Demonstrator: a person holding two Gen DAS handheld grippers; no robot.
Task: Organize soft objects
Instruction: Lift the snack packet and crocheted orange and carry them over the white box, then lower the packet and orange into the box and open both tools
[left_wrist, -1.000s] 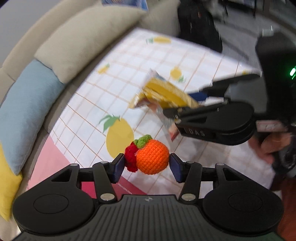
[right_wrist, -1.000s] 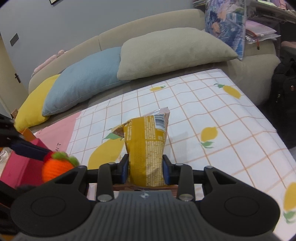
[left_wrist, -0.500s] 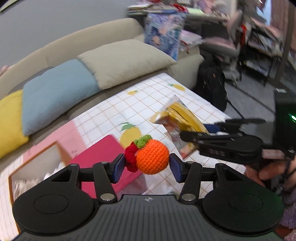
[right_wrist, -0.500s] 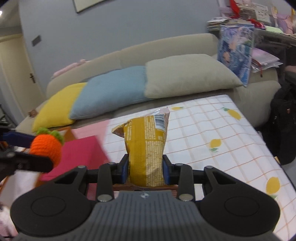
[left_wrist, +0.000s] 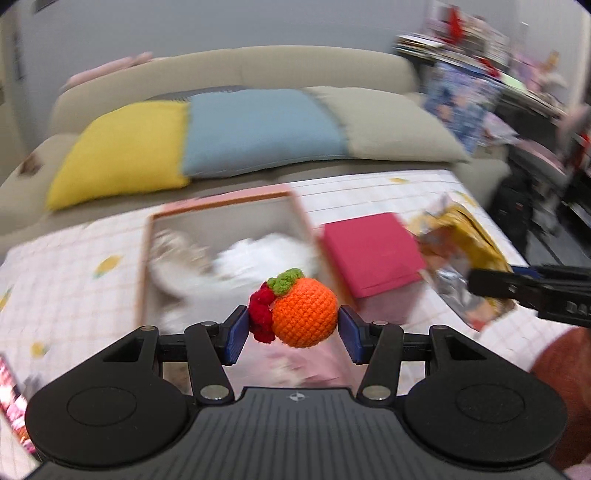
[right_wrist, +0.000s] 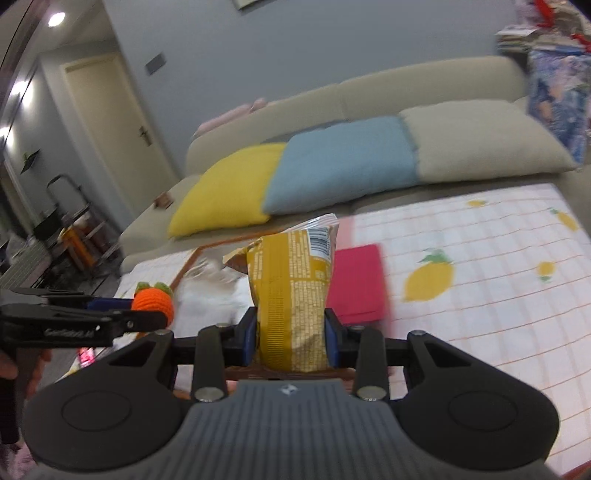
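While the left gripper (left_wrist: 293, 330) clamps a crochet orange (left_wrist: 304, 312) at frame centre above the box (left_wrist: 221, 206), the right gripper (right_wrist: 291, 334) pinches a yellow bag (right_wrist: 291, 295) upright, centre frame.

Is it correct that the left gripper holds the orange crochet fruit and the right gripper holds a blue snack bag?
Not quite: the snack bag in the right gripper is yellow, as the right wrist view shows. The left gripper does hold the orange crochet fruit.
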